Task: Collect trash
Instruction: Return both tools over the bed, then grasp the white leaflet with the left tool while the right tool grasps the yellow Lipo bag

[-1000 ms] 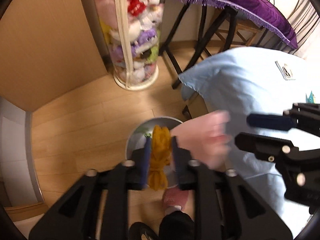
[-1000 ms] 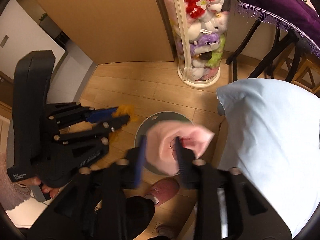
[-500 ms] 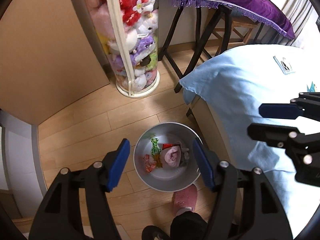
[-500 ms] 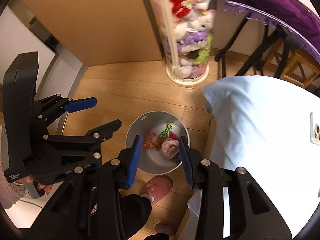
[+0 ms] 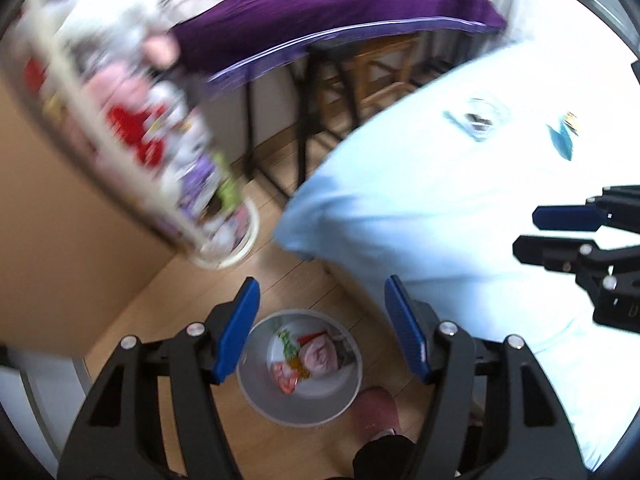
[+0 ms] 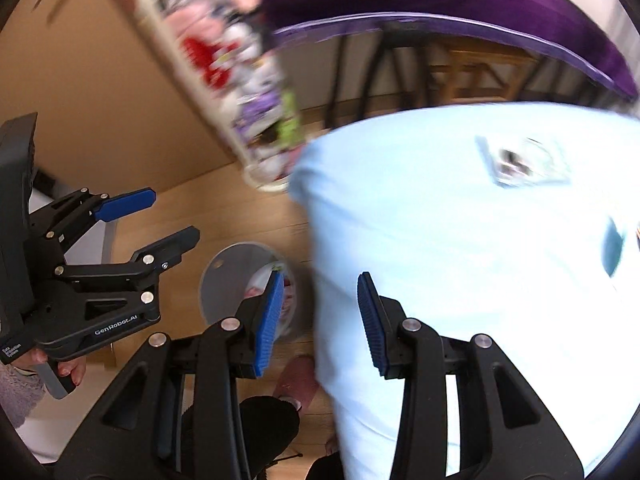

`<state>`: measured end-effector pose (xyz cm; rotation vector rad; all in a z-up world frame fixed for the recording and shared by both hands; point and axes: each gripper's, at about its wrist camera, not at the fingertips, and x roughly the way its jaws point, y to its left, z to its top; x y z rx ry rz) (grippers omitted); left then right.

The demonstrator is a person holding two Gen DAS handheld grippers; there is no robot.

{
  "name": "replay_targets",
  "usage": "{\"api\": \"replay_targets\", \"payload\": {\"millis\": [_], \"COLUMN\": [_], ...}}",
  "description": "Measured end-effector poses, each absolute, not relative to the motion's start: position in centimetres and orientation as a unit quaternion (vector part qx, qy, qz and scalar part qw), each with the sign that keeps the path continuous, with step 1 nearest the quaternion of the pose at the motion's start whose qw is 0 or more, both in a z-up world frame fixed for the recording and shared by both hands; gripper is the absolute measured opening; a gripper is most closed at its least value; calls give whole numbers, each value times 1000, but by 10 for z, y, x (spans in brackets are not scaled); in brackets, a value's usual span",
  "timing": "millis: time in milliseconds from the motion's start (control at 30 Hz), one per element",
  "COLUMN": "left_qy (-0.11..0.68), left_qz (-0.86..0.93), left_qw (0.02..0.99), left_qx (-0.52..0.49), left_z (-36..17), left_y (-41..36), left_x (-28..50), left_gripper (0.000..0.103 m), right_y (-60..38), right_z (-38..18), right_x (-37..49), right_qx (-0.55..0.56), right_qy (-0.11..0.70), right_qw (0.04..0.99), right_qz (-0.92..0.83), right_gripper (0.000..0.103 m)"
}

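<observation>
With the trash (image 5: 306,358) lying inside the bin (image 5: 256,390), the left gripper (image 5: 322,330) and right gripper (image 6: 318,318) are hanging spread and empty above it, apparently freeing both for wrappers (image 5: 478,122) on the desk (image 5: 420,216) beside the bin.

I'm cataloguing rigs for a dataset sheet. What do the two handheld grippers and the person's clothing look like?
Both the left gripper and the right gripper are matte black plastic linkages with silver pivot screws and ribbed blue pads lining the jaws. The left one's body bears white GenRobot.AI lettering. No cables show. A fuzzy grey-pink sleeve covers the left wrist; a pink slipper is worn.
</observation>
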<state>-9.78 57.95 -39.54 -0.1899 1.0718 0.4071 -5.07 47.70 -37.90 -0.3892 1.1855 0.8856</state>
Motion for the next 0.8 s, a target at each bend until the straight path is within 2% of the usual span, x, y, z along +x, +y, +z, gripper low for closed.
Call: {"api": "replay_targets", "payload": {"millis": [267, 433, 700, 800], "left_qy": [505, 498, 497, 491], "left_qz": [113, 67, 16, 8], "left_qw": [855, 865, 867, 871], "left_qx": [-25, 3, -27, -24], "left_z": [-372, -360, -355, -357], "left_y": [496, 430, 350, 330], "left_x": [-14, 44, 127, 153], "left_gripper": [65, 69, 69, 69], "right_y": [358, 278, 178, 156], "right_z": [-350, -342, -333, -325], "right_x": [9, 55, 127, 149], "right_qx": [-114, -87, -72, -60], "right_qy": [522, 520, 503, 485], "right_qw": [787, 813, 841, 854], "right_qz": [308, 247, 187, 177], "right_gripper": [42, 43, 60, 72]}}
